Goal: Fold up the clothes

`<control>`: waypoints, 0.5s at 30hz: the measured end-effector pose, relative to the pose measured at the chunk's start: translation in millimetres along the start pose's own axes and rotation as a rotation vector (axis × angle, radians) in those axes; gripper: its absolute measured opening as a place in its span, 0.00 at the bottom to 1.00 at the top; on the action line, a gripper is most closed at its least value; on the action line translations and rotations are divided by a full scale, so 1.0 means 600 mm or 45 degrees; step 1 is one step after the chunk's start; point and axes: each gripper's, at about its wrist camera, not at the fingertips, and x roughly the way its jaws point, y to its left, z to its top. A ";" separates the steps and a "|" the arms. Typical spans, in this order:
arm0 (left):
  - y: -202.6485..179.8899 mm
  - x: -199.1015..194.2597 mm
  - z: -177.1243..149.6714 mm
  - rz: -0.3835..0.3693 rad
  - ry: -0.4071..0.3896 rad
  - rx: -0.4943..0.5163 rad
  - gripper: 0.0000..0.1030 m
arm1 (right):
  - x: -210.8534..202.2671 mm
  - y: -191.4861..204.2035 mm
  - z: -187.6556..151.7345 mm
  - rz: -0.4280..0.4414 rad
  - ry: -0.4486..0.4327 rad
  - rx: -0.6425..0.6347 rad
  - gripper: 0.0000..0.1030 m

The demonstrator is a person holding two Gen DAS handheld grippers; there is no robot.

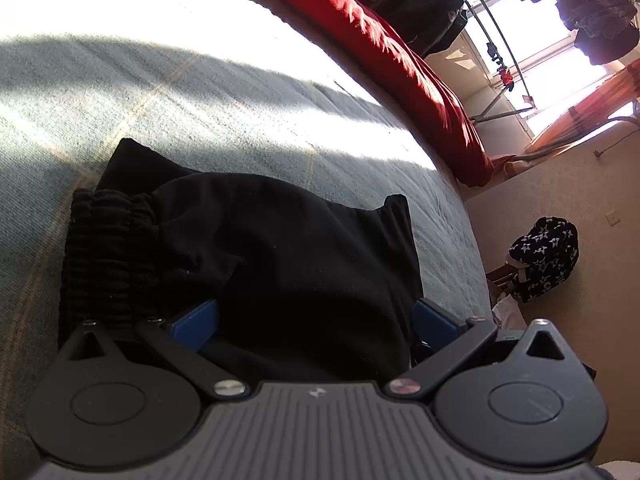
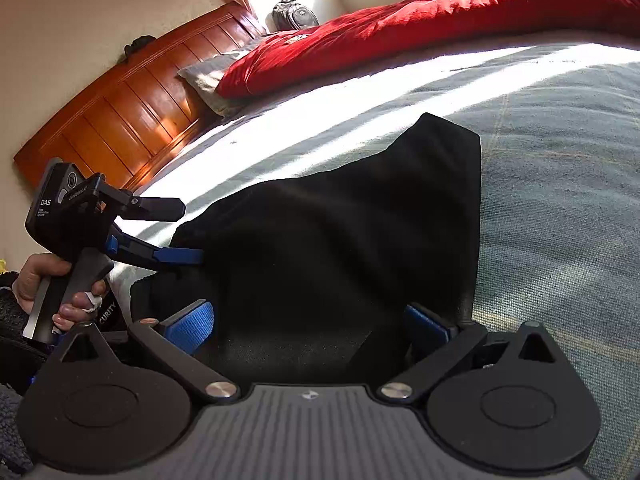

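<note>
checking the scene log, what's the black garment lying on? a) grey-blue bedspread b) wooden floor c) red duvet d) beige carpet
a, the black garment lies flat on the grey-blue bedspread, with the red duvet further back on the bed.

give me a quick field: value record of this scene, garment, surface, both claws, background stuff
garment: black garment, partly folded, ribbed elastic band at one end
surface: grey-blue bedcover, sunlit strip across it
left claw: open, fingers either side of the cloth
right claw: open, fingers either side of the cloth
bedding: red duvet along the far side
headboard: wooden headboard
</note>
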 end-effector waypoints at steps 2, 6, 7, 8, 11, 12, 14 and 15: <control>0.002 0.001 -0.001 -0.007 0.000 0.010 0.99 | -0.003 0.002 -0.001 -0.004 -0.002 0.000 1.00; 0.015 -0.001 0.002 -0.046 -0.008 -0.011 0.99 | -0.004 0.007 -0.002 -0.016 -0.001 0.002 1.00; 0.019 -0.002 0.003 -0.056 -0.008 -0.018 0.99 | -0.004 0.008 -0.002 -0.020 0.000 0.002 1.00; 0.021 -0.003 0.004 -0.065 -0.008 -0.021 0.99 | -0.004 0.009 -0.002 -0.025 0.002 0.001 1.00; 0.025 -0.005 0.005 -0.082 -0.005 -0.020 0.99 | -0.004 0.012 -0.003 -0.041 0.004 -0.001 1.00; 0.025 -0.005 0.005 -0.084 -0.004 -0.021 0.99 | -0.003 0.014 -0.003 -0.047 0.006 0.000 1.00; 0.024 -0.008 0.005 -0.085 -0.003 -0.027 0.99 | -0.002 0.017 -0.001 -0.063 0.010 -0.002 1.00; 0.020 -0.010 0.005 -0.078 0.001 -0.026 0.99 | -0.002 0.019 0.000 -0.071 0.013 -0.004 1.00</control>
